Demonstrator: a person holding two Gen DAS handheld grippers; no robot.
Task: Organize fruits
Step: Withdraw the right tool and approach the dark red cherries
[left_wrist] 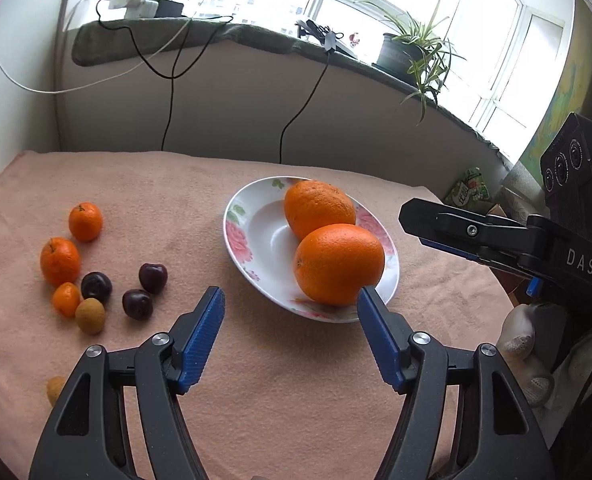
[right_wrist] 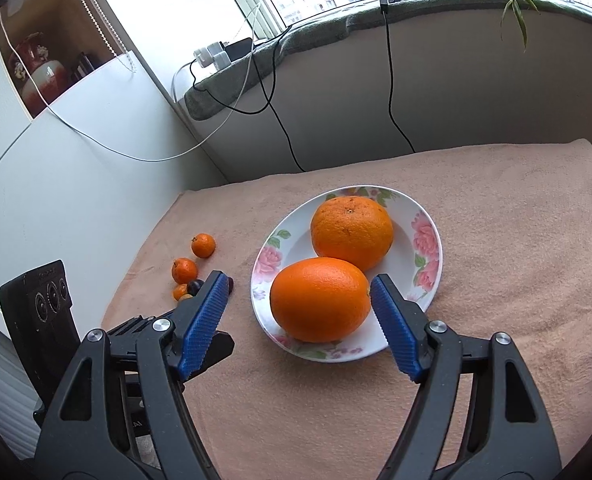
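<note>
Two wrist views over a table covered with a peach-coloured cloth (left_wrist: 279,380). A white floral plate (right_wrist: 424,236) sits near the middle of the cloth and holds two large oranges that touch each other: the near orange (right_wrist: 320,300) lies at the plate's near rim, the far orange (right_wrist: 352,232) behind it.

My left gripper (left_wrist: 291,304) hangs over bare cloth just near of the plate, its blue-padded jaws spread apart with nothing between them; its right pad tip (left_wrist: 370,300) appears against the near orange, though I cannot tell whether it touches. My right gripper (right_wrist: 298,292) is likewise released, its jaws standing to either side of the near orange without pressing on it. From the left wrist view, the right gripper enters at the right edge, carried by a hand in a white glove (left_wrist: 528,344).

The remaining fruit lies in a loose cluster on the cloth, well to the left of the plate: two mandarins (left_wrist: 85,222) (left_wrist: 59,261), a smaller orange fruit (left_wrist: 67,299), three dark cherries (left_wrist: 153,278) (left_wrist: 96,287) (left_wrist: 137,304), and a tan, longan-like fruit (left_wrist: 90,316). A second tan fruit (left_wrist: 55,389) shows partly behind the left gripper's left arm.

A potted spider plant (left_wrist: 416,50) stands on the far windowsill.
</note>
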